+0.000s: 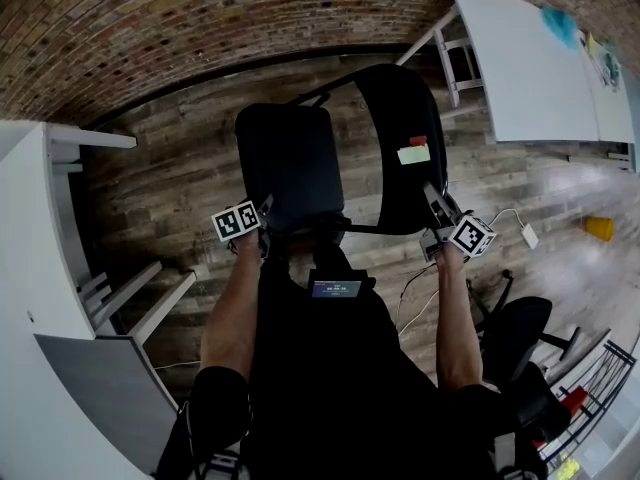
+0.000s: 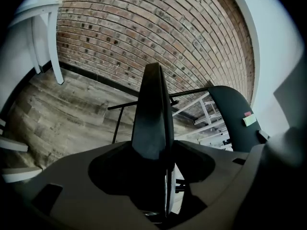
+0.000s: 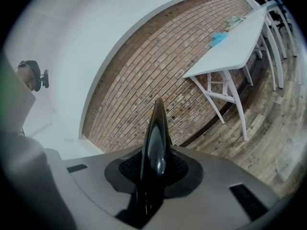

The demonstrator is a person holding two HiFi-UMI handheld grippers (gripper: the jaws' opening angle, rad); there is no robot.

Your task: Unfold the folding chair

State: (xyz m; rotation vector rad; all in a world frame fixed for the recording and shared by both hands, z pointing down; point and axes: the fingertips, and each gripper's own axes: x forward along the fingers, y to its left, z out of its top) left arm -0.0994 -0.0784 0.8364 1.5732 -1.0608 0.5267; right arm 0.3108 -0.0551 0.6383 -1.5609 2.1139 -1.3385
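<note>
Black folding chair [image 1: 385,88] stands at twelve o'clock from the person, the near edge of its seat [image 1: 290,163] lying between the spread, apparently unpressing jaws of the left gripper [image 1: 262,226], while the right gripper [image 1: 440,213], at three o'clock of the seat, pinches the backrest [image 1: 400,183] rim.

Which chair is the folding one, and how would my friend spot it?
Find the brick wall, then look down the wooden floor to the gap between the white table at the left and the white table at the upper right. The black folding chair stands there. Unlike the other black chair at the lower right, its curved back carries a small green and red label.
</note>
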